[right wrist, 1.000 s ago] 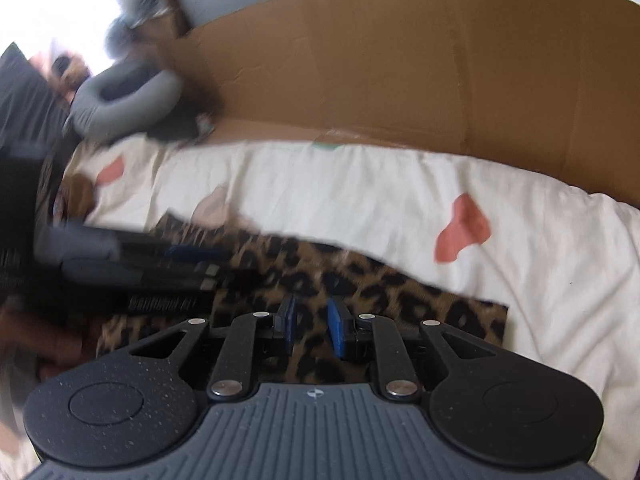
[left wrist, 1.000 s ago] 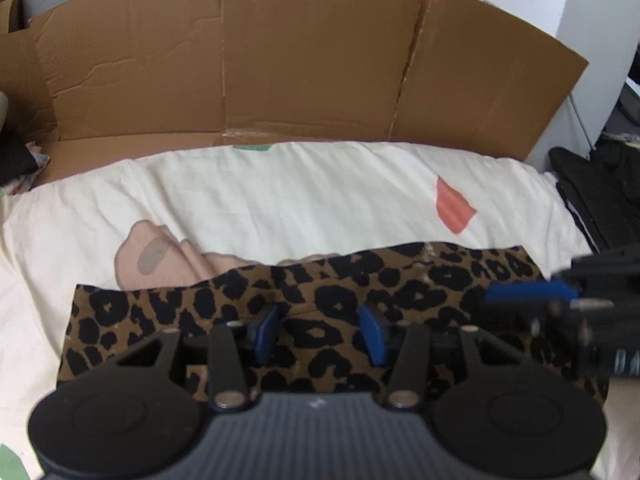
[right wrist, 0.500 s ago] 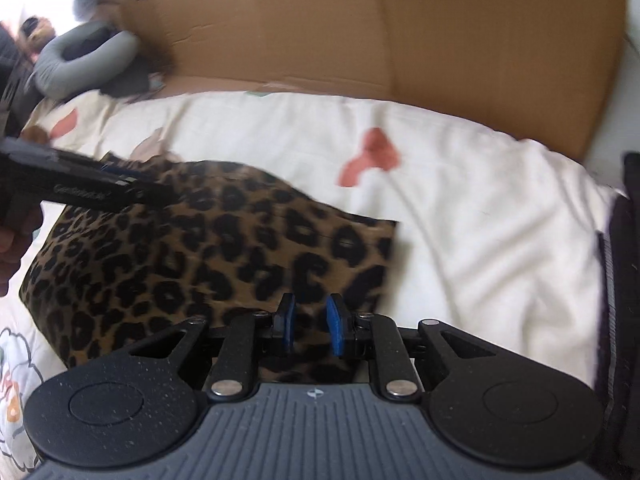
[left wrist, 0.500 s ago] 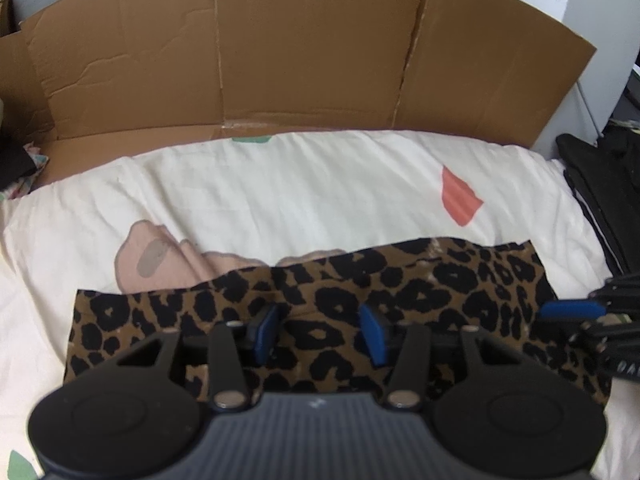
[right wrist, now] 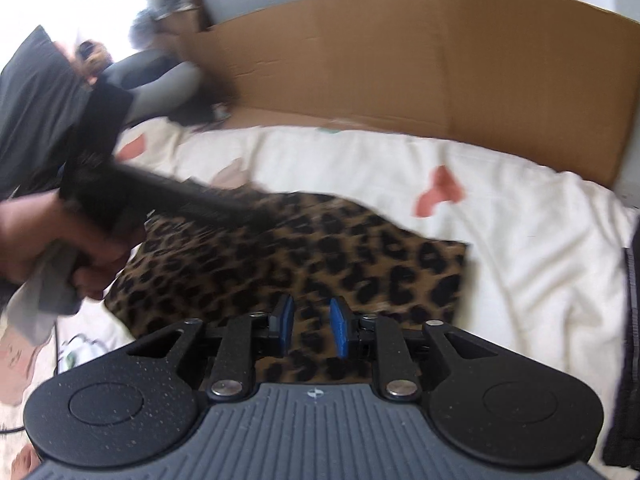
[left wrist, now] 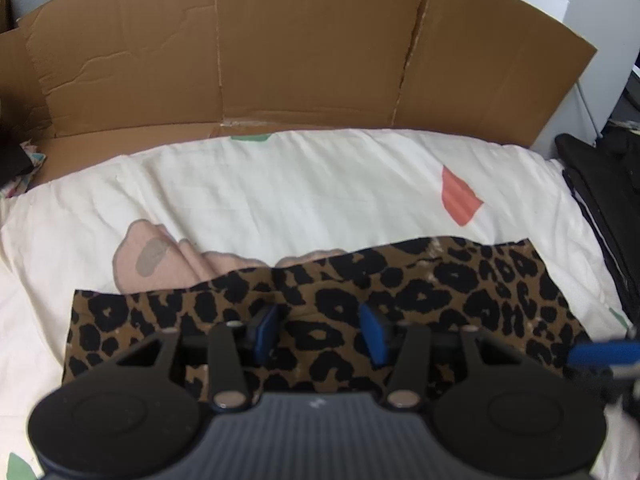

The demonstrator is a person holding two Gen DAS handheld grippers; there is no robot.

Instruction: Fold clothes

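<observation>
item: leopard-print garment (left wrist: 420, 292), one piece, brown with black spots. lies flat on a cream printed bed cover (left wrist: 320, 184), folded into a wide band with a straight near-side run and a wavy far edge. a flattened cardboard sheet (left wrist: 312, 48) stands behind the bed; dark clothing (left wrist: 604, 184) lies at the right margin.

handling (judged): thin, soft, limp cloth; light; no stiffness to hold a shape when lifted, so it will sag and drag from any single hold. not fragile. surface looks matte, unlikely to slip from rubber pads, though stacked layers may slide on one another. best taken at corners or along an outer edge, both ends at once, pinching all layers together so the fold does not open.

left gripper (left wrist: 320, 330): blue pads standing apart, nothing clamped; hovers over the middle of the band, cloth visible between and beyond the pads, contact not certain. in the right wrist view the hand (right wrist: 48, 240) carrying it shows at the left, blurred.

right gripper (right wrist: 310, 330): jaws opening, a narrow gap between the pads; printed cloth lies under and beyond them, not pinched as far as can be seen. it sits at the right end of the garment, near its right-hand corner (right wrist: 460, 256).

status (judged): partly folded; a further fold across the length looks due.
</observation>
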